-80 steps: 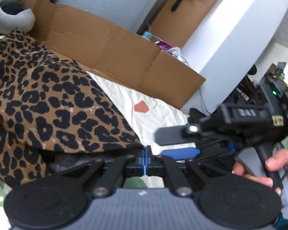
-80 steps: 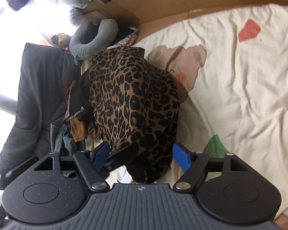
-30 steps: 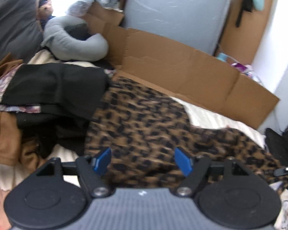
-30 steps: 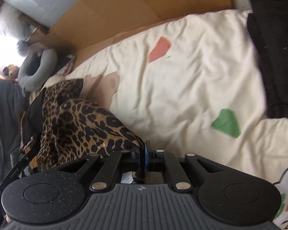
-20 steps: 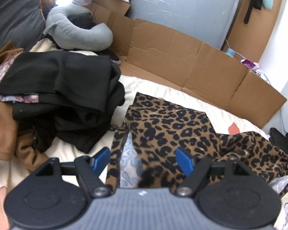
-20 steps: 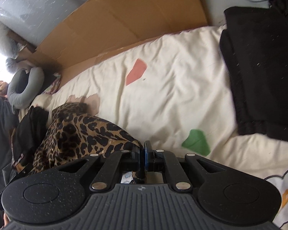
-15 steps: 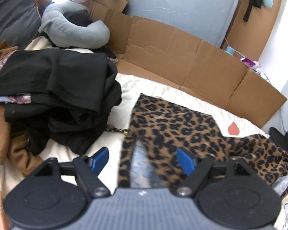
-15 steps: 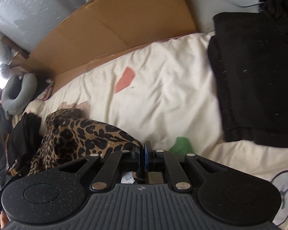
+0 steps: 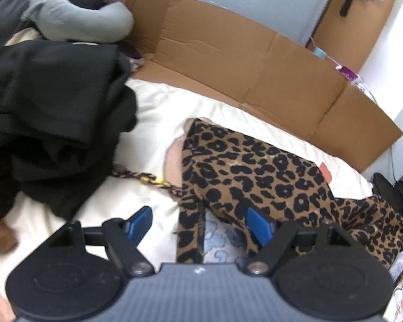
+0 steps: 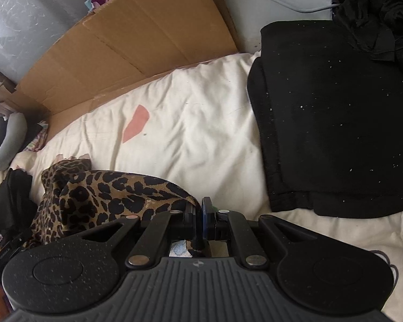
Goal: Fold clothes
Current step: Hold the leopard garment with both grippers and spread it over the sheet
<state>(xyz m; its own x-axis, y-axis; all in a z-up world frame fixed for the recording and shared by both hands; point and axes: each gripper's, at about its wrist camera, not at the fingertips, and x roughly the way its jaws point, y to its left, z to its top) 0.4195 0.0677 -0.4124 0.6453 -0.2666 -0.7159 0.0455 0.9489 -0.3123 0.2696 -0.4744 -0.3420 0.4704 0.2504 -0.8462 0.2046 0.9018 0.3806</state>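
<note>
You are holding the left gripper [image 9: 200, 221] spread wide above the near edge of the leopard-print garment [image 9: 258, 179], its pads gripping nothing. Your right gripper [image 10: 200, 212] is pinching the garment's other end. The garment is lying stretched across the cream bedsheet [image 10: 201, 139], between the pile of dark clothes [image 9: 48, 112] and a folded black garment [image 10: 335, 123].

Soft daylight from the upper left — glare there, motion-blurred left view, fisheye-bent edges.
</note>
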